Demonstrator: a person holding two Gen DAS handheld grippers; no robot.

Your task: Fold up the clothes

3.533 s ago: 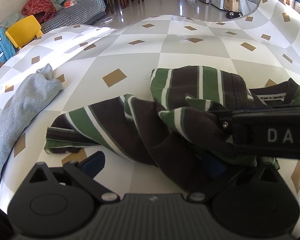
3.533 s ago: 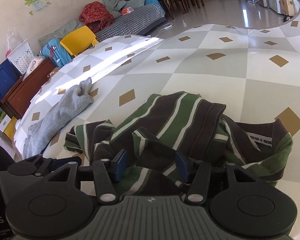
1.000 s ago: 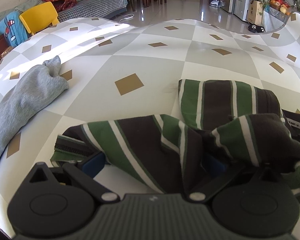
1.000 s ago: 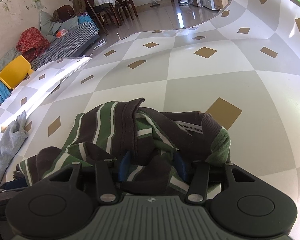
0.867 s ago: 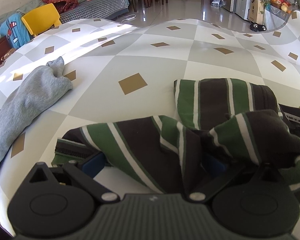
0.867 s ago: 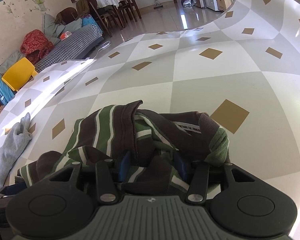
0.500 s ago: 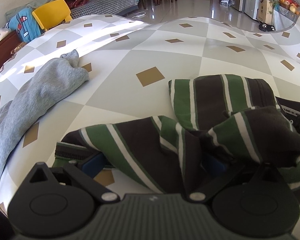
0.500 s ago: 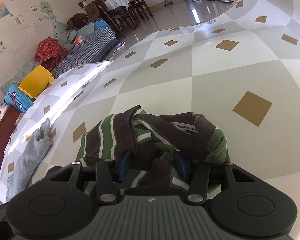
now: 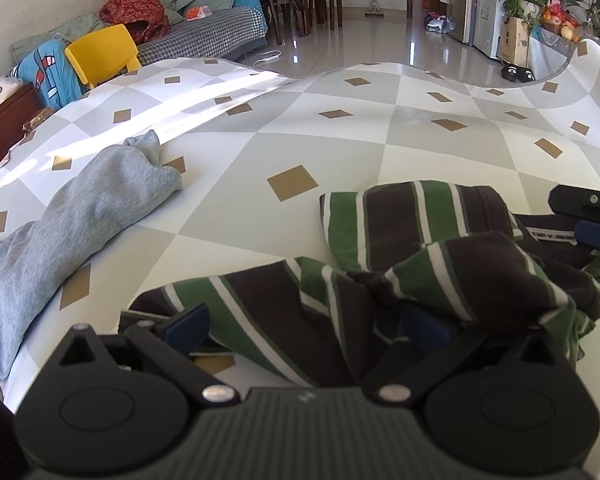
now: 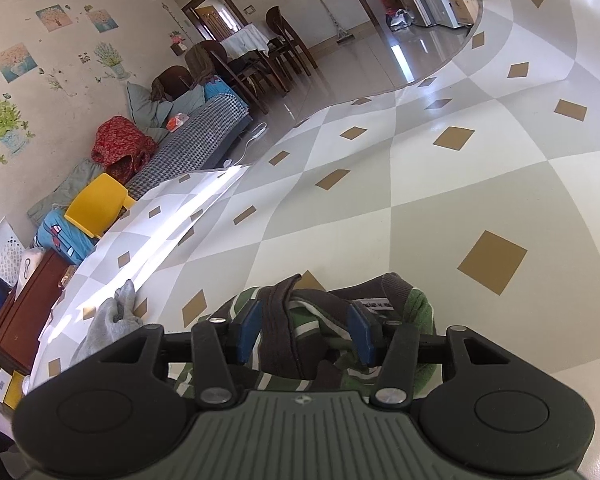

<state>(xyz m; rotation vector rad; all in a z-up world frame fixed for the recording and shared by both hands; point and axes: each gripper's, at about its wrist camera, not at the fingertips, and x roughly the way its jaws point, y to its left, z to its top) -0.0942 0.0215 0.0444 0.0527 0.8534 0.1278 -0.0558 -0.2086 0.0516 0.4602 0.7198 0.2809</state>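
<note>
A green, brown and white striped shirt (image 9: 400,248) lies bunched on the checked tablecloth (image 9: 260,168). My left gripper (image 9: 304,326) is open, its jaws wide apart, with the shirt's near folds draped over and between them. My right gripper (image 10: 306,334) is open too, raised above the shirt's collar end (image 10: 328,320), cloth showing between its blue pads but not pinched. The right gripper's fingers (image 9: 580,216) show at the right edge of the left wrist view, above the collar label.
A grey sweatshirt (image 9: 72,216) lies on the table's left part, also seen in the right wrist view (image 10: 108,324). Beyond the table's far edge are a yellow chair (image 9: 102,56), a sofa with clothes (image 9: 204,36) and a glossy floor.
My right gripper has opened, let go of the shirt and lifted, tilting upward. My left gripper stays open under the folds; the view has drawn back slightly.
</note>
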